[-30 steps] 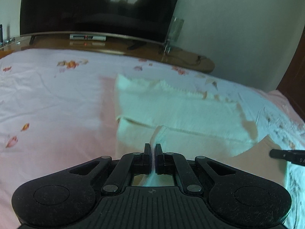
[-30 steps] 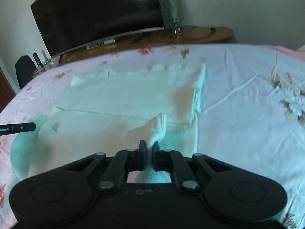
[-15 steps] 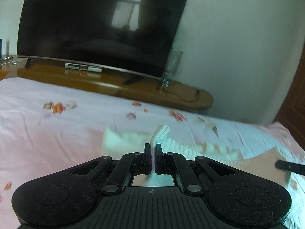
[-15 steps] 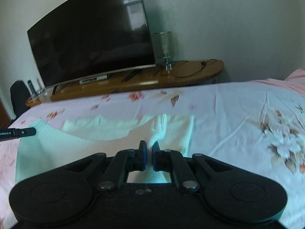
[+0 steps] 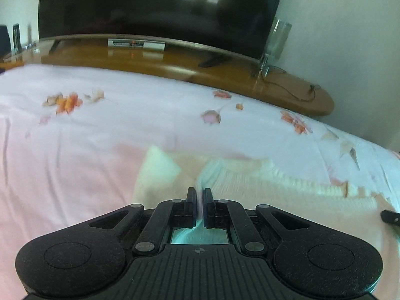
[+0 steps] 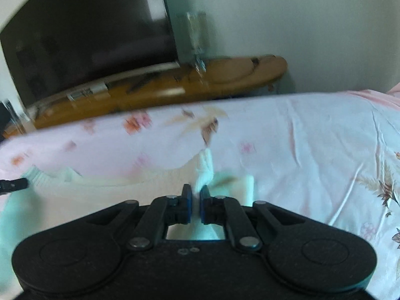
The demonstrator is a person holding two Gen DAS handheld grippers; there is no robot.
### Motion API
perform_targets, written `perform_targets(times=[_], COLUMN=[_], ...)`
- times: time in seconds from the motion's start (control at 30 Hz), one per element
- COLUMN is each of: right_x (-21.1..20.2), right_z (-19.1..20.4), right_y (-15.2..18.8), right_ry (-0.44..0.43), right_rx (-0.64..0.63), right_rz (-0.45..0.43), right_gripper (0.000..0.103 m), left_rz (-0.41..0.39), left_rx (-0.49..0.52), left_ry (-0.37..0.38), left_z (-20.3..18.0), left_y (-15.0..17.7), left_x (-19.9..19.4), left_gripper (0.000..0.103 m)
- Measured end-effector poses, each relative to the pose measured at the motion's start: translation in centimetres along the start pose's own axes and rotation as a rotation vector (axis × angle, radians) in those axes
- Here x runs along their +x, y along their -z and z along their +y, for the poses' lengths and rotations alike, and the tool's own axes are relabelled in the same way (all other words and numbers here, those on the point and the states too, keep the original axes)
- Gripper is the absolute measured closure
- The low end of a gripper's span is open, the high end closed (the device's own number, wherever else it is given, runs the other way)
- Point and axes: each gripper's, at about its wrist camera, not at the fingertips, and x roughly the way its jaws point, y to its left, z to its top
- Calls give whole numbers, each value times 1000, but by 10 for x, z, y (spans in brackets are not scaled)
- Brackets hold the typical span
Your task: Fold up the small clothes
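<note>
A small cream-white knitted garment (image 5: 275, 187) lies on the pink floral bed sheet (image 5: 75, 150). My left gripper (image 5: 199, 195) is shut on a pinch of its edge. My right gripper (image 6: 195, 195) is shut on another pinch of the same garment (image 6: 100, 190), with a tuft of cloth standing up between the fingers. Both hold the edge carried over the rest of the garment, near its far edge. The tip of the other gripper shows at the right edge of the left view (image 5: 390, 216) and at the left edge of the right view (image 6: 12, 185).
Beyond the bed's far edge stands a curved wooden TV stand (image 5: 175, 60) with a large dark TV (image 5: 150, 5) and a clear glass vase (image 5: 275, 40). A white wall is to the right. The sheet stretches out to the left (image 5: 50, 125) and right (image 6: 325, 150).
Both grippers have carried the held garment edge up and forward over the rest of the garment, then lowered toward its far edge. The views tilted up and came back down.
</note>
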Motion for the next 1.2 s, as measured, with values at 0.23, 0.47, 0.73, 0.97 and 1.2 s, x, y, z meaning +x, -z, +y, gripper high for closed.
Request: perform_targets(times=[0.23, 0.47, 0.73, 0.97, 1.2], right_x=[-37, -77, -56, -86, -113], right_z=[2, 40, 66, 65, 79], right_y=[4, 19, 64, 68, 106], right_ry=[28, -104, -30, -9, -44], right_rx=[-49, -73, -182, -140, -157], right_rz=[-68, -54, 46, 22, 40], right_gripper=[76, 64, 65, 63, 64], left_rz=[-29, 9, 148, 130, 152], left_rx=[5, 115, 150, 129, 160], left_ry=[37, 139, 36, 70, 69], left_z=[8, -29, -31, -20, -16], left_y=[1, 29, 62, 71, 109], left_x=[-49, -88, -58, -100, -119], left_gripper=[99, 1, 0, 0, 0])
